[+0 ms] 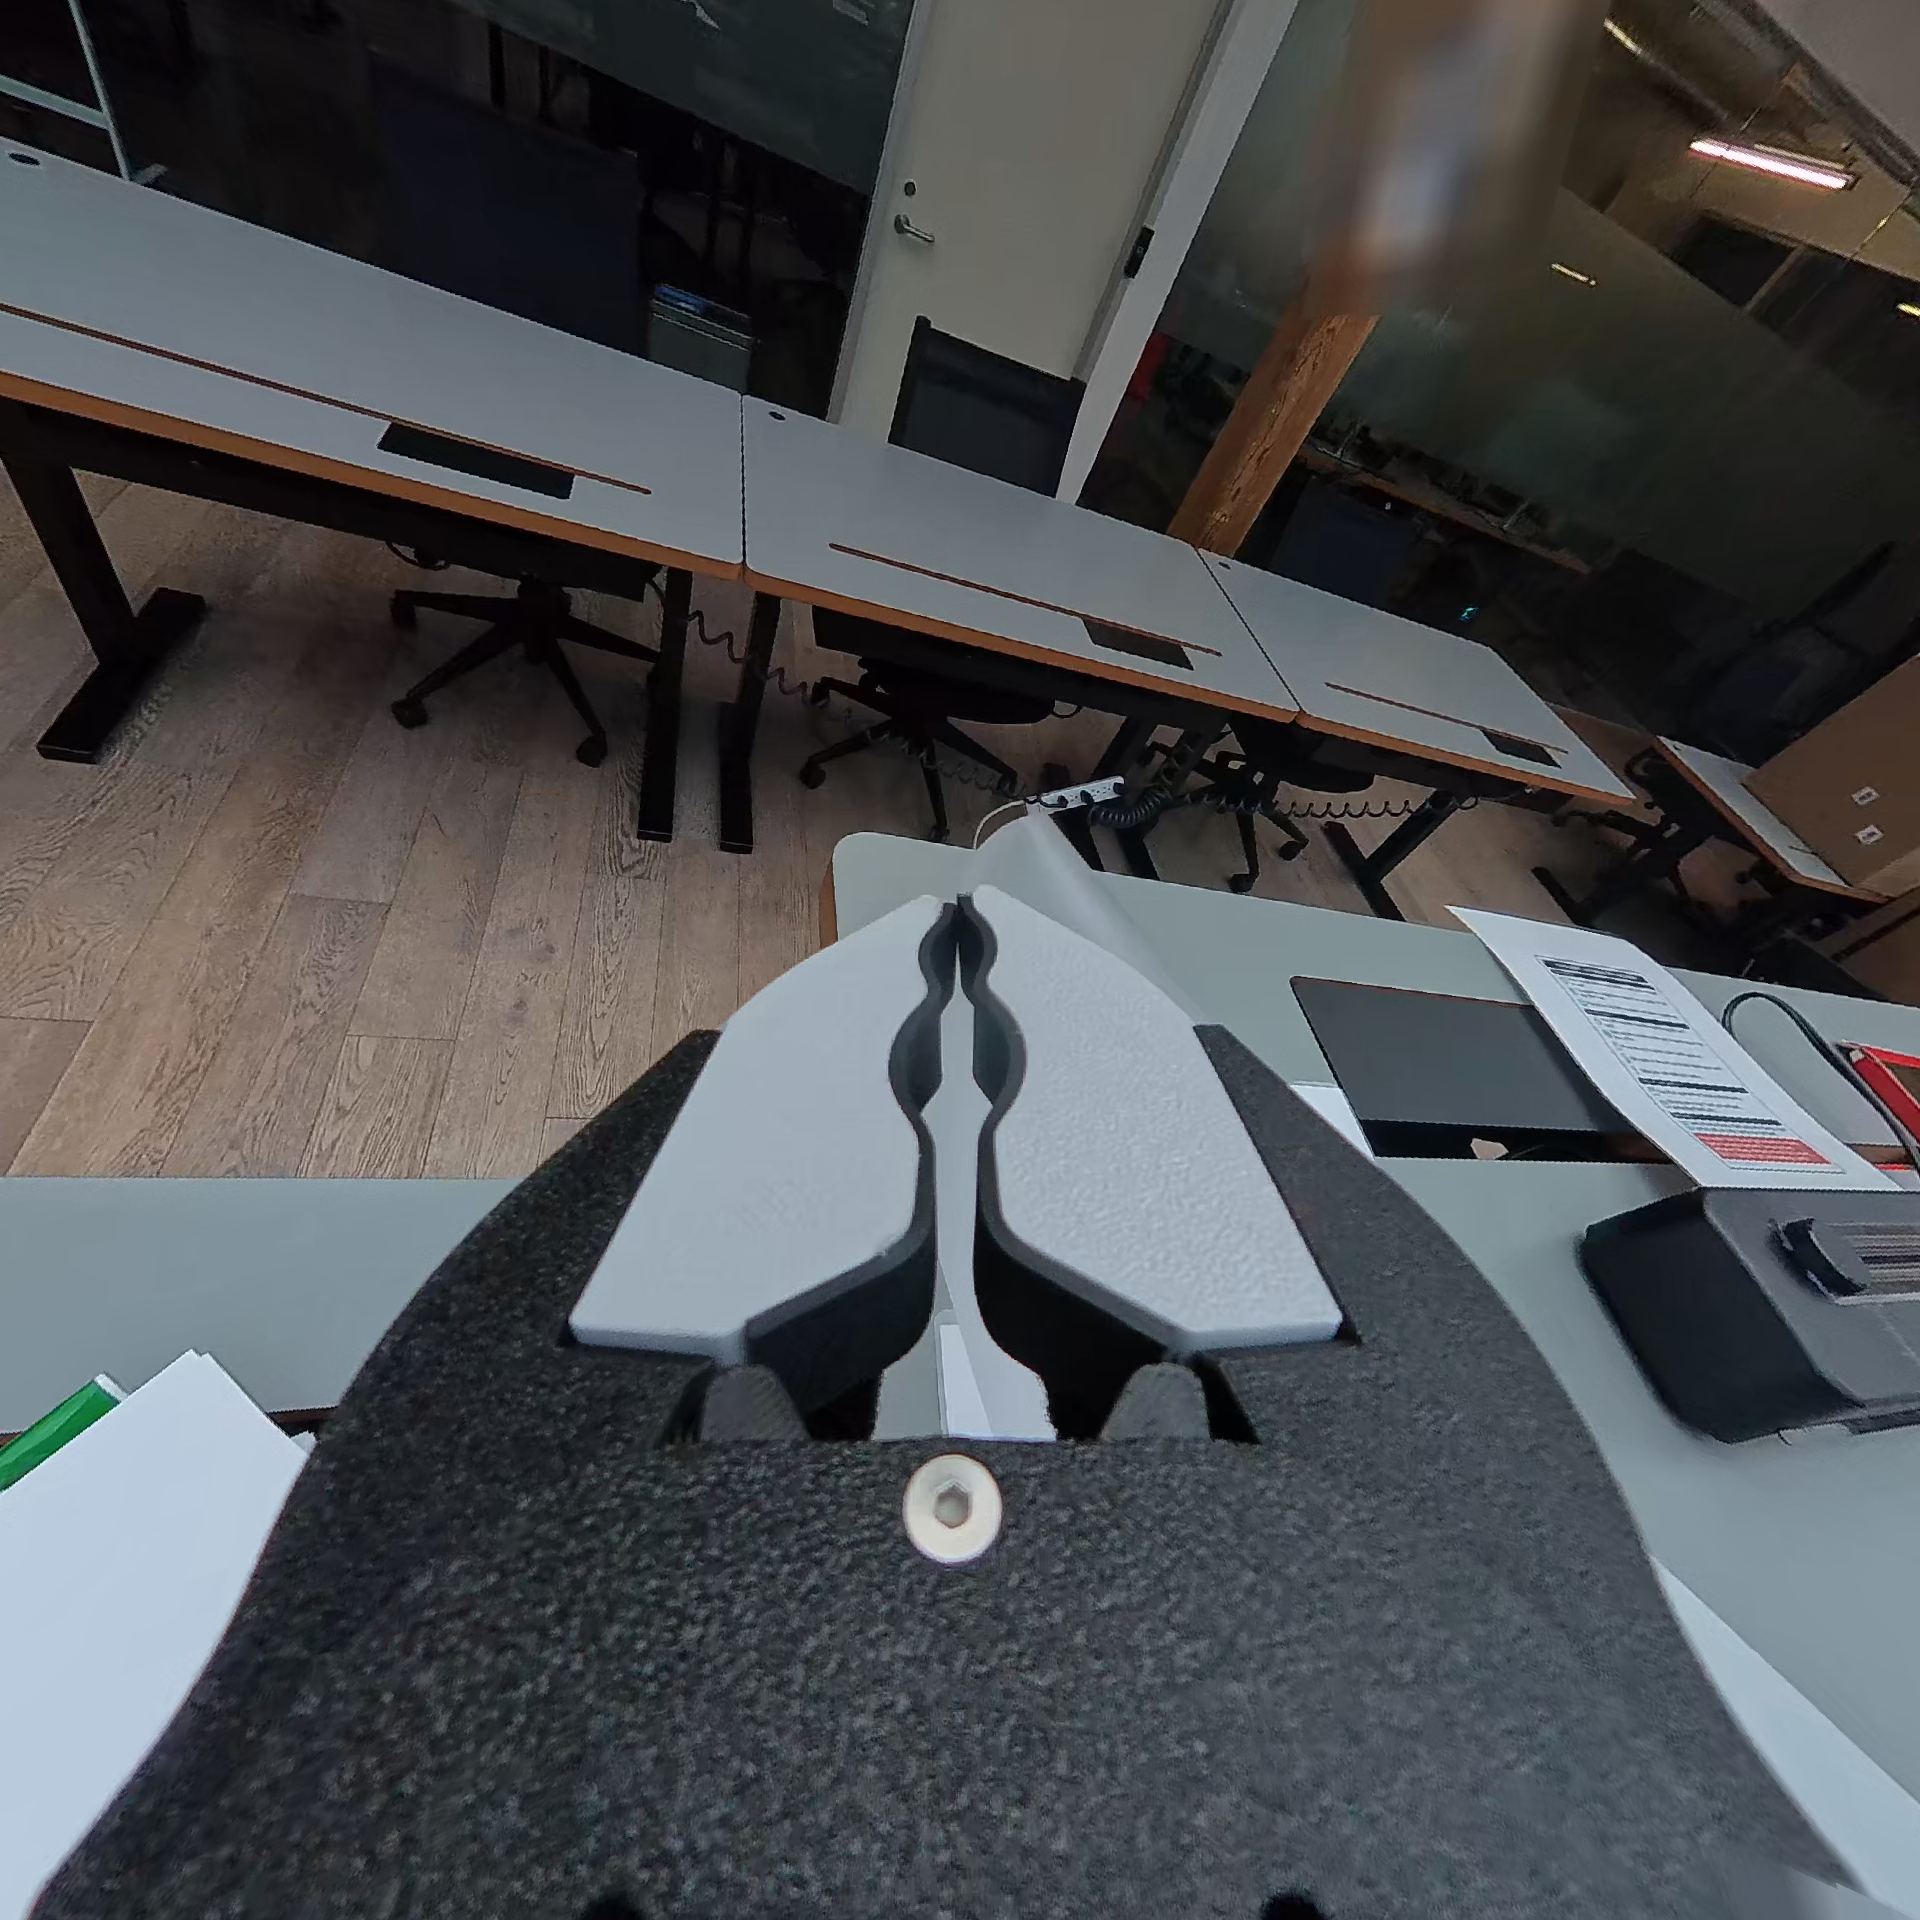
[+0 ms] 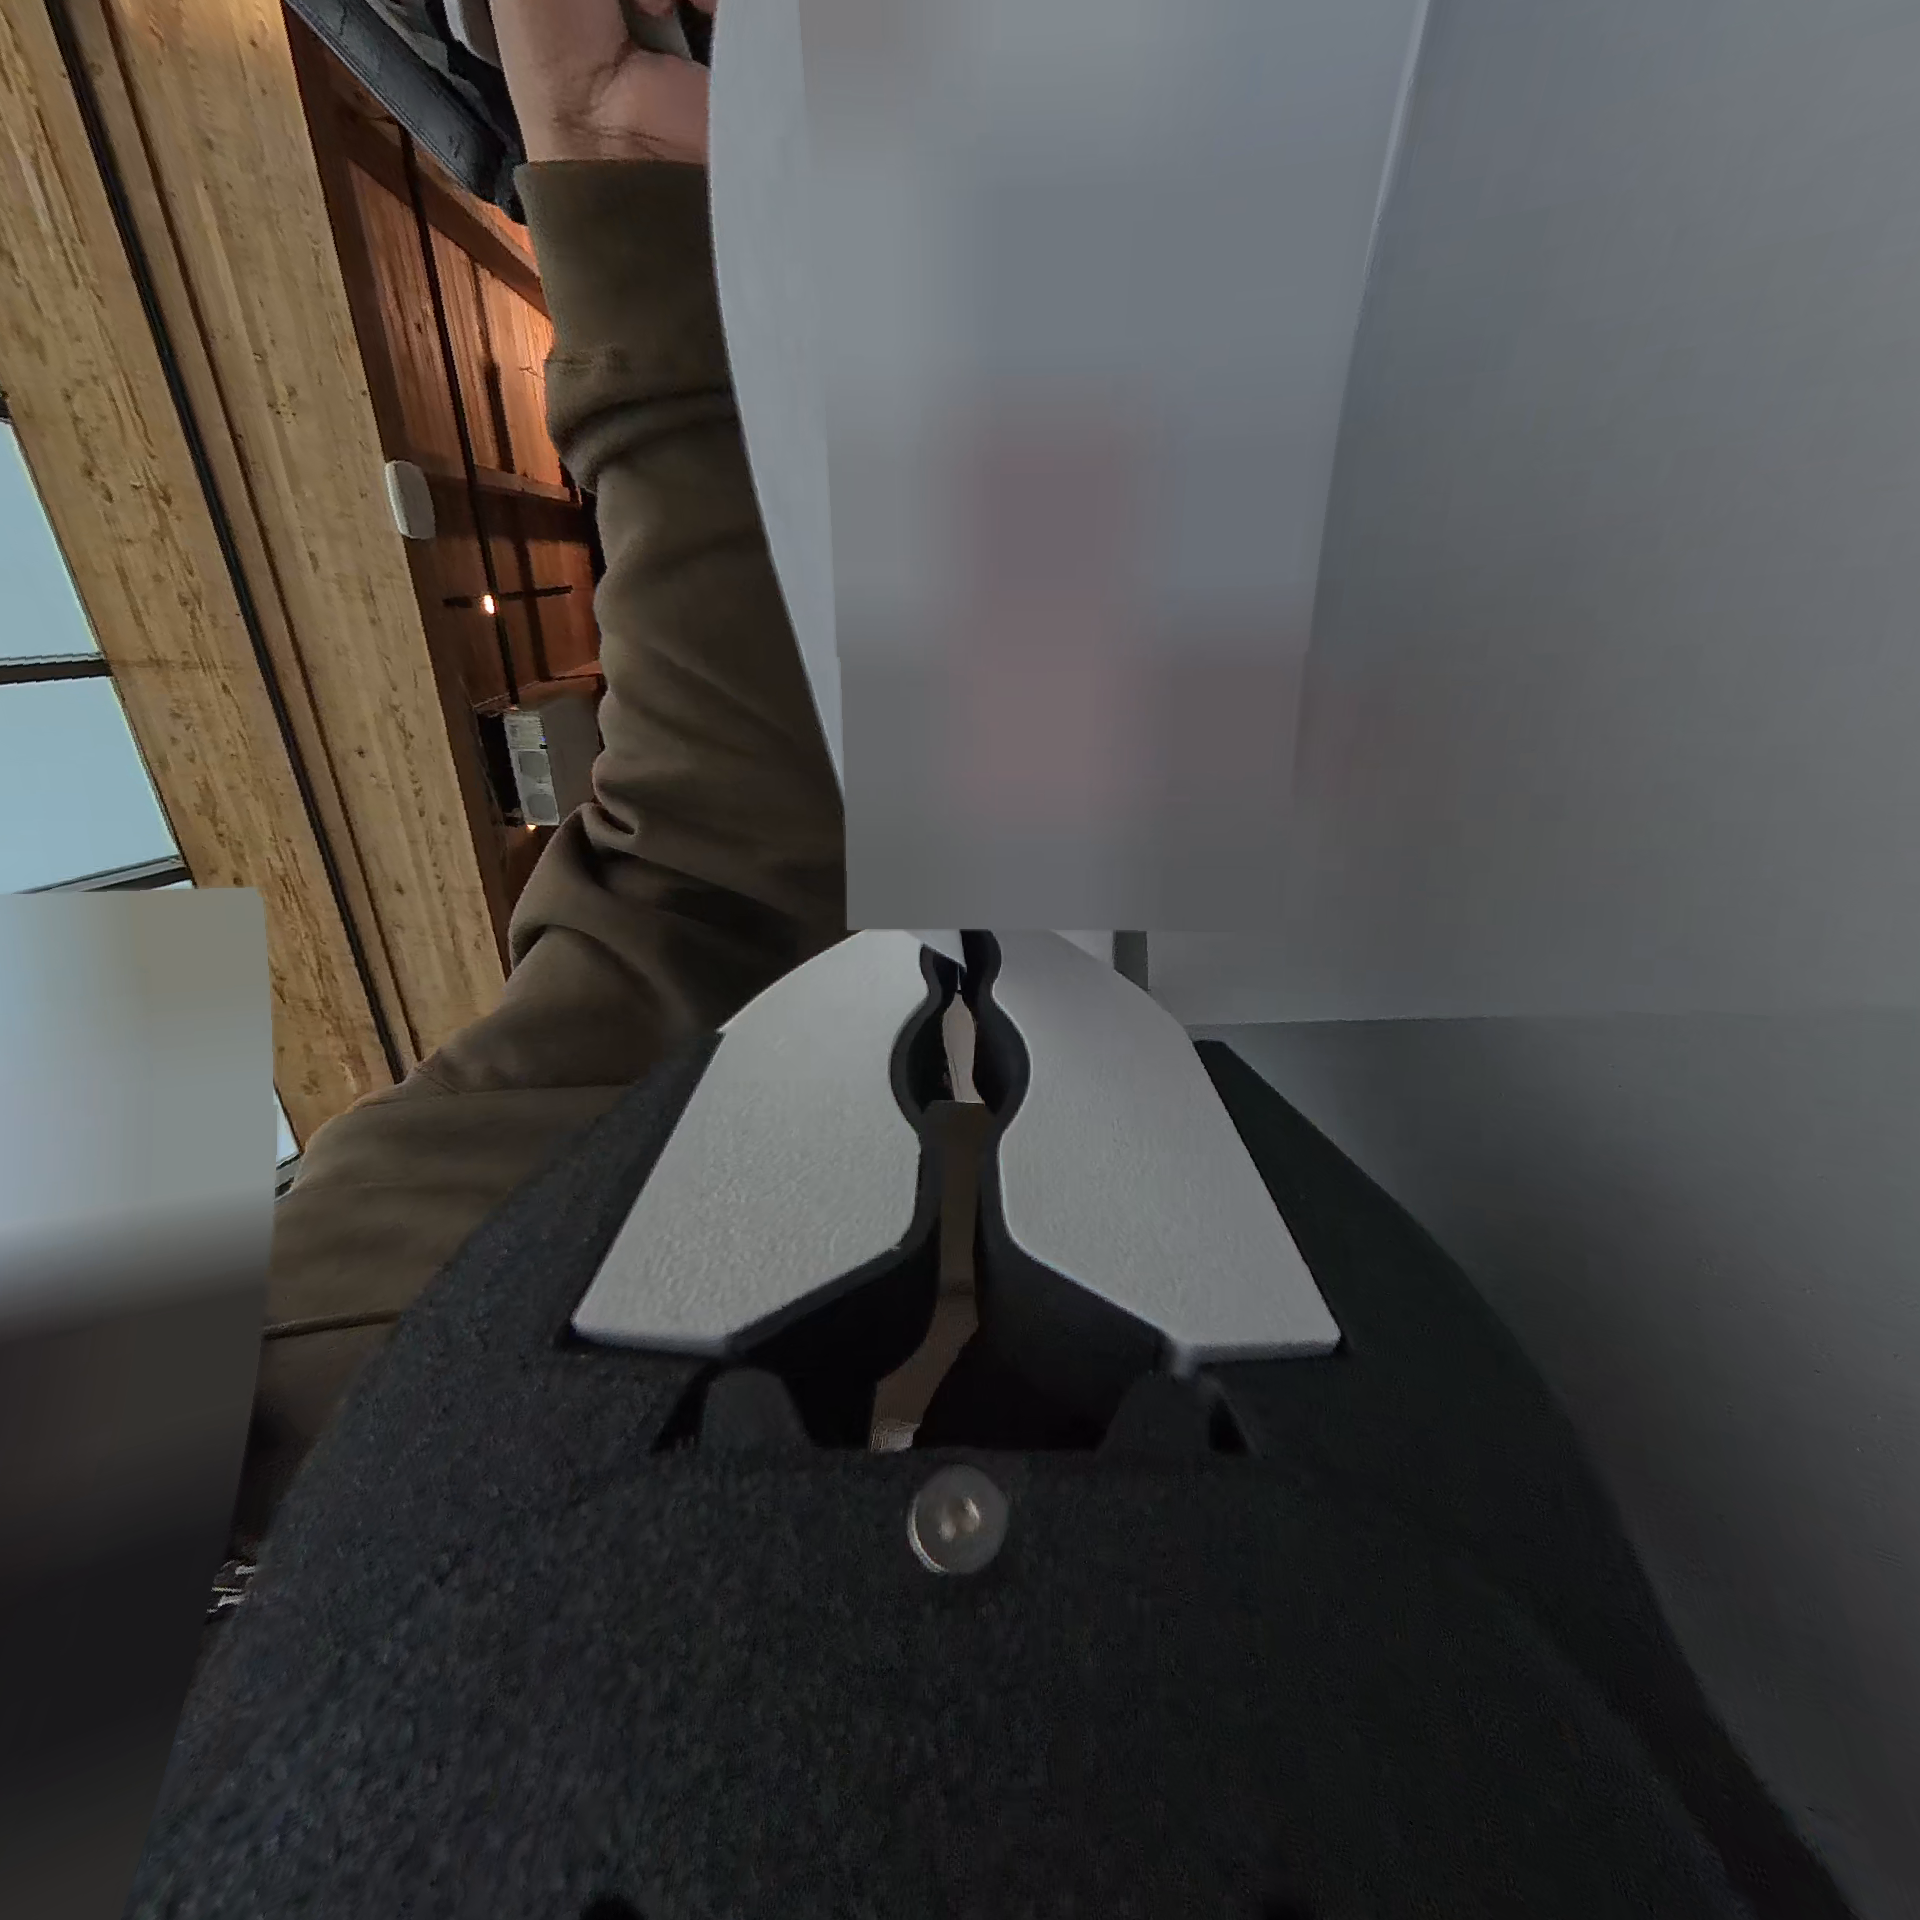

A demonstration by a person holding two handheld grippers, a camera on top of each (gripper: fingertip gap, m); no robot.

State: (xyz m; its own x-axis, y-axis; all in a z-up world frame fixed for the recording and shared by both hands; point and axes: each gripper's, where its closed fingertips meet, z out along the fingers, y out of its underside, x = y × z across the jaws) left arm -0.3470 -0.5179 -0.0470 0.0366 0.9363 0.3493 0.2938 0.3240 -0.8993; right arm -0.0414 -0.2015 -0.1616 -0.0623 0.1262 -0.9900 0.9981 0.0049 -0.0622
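Note:
My left gripper (image 1: 961,906) is shut, its grey fingers (image 1: 790,1143) pinching the edge of a thin translucent sheet (image 1: 1049,883) that curls up and to the right from the tips, above a grey desk (image 1: 1195,935). My right gripper (image 2: 961,951) is shut on a pale sheet (image 2: 779,364) that rises in front of it and fills the upper right of the right wrist view; a white sliver of it shows between the jaws. A person's arm in an olive-brown sleeve (image 2: 665,623) reaches up to the left of the sheet, its hand (image 2: 623,94) at the top.
A black machine (image 1: 1766,1320) sits on the desk at right, with a printed sheet (image 1: 1662,1039) lying beyond it. White paper (image 1: 125,1558) and a green item (image 1: 52,1423) lie at lower left. Rows of grey desks (image 1: 935,520) and office chairs (image 1: 520,644) stand beyond on the wood floor.

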